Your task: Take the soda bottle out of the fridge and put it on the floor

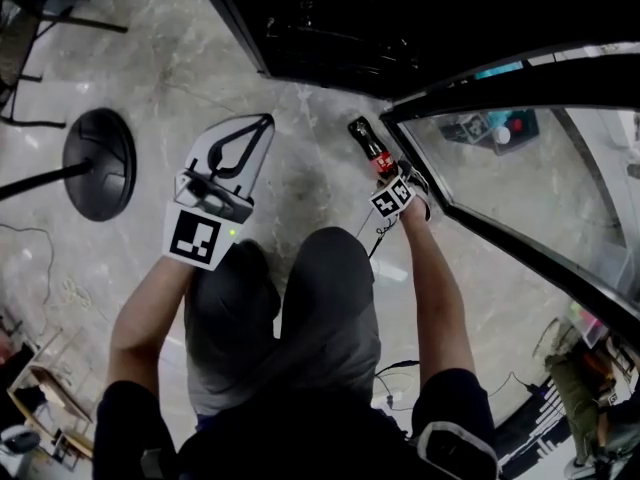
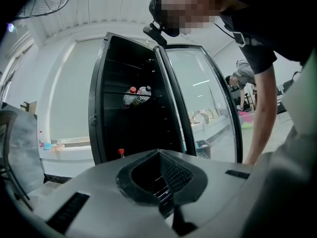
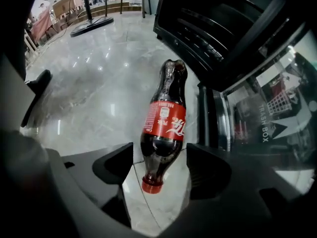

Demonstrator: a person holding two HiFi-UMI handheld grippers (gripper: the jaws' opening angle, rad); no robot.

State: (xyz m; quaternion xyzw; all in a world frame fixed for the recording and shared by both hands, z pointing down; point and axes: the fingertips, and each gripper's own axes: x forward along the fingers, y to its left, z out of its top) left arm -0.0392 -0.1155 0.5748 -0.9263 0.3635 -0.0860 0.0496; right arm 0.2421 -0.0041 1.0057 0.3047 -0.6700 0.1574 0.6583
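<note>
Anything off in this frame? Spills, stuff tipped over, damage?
One thing: the dark soda bottle with the red label and cap looks to be lying on its side on the grey marble floor beside the black fridge's open glass door, cap between the right gripper's open jaws, unpressed. No spill visible.

We see the floor (image 3: pixel 94 78) as polished grey stone, glossy and mirror-like. The soda bottle (image 3: pixel 164 128) is clear, shiny plastic with a smooth red label (image 3: pixel 166 119). The right tool (image 3: pixel 160 165) and the left tool (image 2: pixel 159 156) are matt grey plastic; the left one's pad (image 2: pixel 174 175) looks cross-hatched. The fridge (image 2: pixel 129 138) is black, its door (image 1: pixel 520 198) glossy glass.
</note>
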